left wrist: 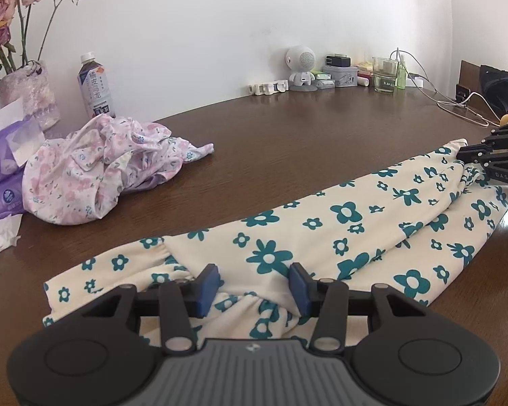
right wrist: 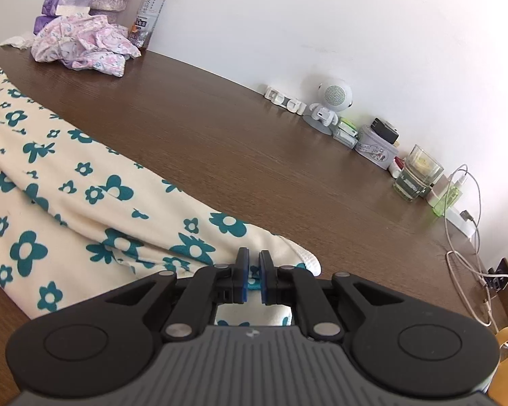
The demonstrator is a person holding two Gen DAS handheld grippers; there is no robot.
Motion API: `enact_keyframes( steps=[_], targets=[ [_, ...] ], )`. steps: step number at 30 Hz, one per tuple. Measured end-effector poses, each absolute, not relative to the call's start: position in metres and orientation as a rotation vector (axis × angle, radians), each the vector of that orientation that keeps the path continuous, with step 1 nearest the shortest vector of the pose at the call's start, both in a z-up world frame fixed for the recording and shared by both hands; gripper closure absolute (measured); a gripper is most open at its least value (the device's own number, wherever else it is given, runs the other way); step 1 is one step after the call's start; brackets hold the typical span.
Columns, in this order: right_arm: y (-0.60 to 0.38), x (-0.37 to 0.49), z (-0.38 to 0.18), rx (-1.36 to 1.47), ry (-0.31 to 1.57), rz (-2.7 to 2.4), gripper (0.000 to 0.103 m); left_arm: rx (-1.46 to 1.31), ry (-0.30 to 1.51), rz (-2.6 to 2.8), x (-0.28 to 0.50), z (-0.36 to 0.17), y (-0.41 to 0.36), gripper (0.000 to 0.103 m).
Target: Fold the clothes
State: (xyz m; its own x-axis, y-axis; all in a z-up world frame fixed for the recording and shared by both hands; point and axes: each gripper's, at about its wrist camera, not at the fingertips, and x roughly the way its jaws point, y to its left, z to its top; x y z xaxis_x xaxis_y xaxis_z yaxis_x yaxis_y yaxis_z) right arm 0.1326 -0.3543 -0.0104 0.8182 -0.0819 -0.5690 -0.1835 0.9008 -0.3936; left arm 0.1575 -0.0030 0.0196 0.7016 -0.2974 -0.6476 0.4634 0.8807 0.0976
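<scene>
We work on a dark wooden table (left wrist: 288,128) against a white wall; left of our jaws lies a crumpled pink garment (left wrist: 94,172), and the cream garment with teal flowers (left wrist: 338,223) stretches between our grippers. Our left gripper (left wrist: 254,286) has its jaws spread, gathered waistband between them but not pinched; our right gripper (right wrist: 253,279) pinches the far hem. We judge the fold barely begun; next, the left must close on the waistband.

We see a cream garment (left wrist: 321,237) with teal flowers at our six o'clock, a pink-and-lilac floral heap (left wrist: 101,169) at ten o'clock, on a dark brown table (left wrist: 304,135).
</scene>
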Motion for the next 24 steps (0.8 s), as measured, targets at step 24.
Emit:
enact_keyframes(
  steps=[24],
  targets=[
    [-0.342, 0.146, 0.008, -0.186, 0.581, 0.143, 0.079, 0.172, 0.642, -0.38, 0.141, 0.02, 0.048, 0.085]
  ],
)
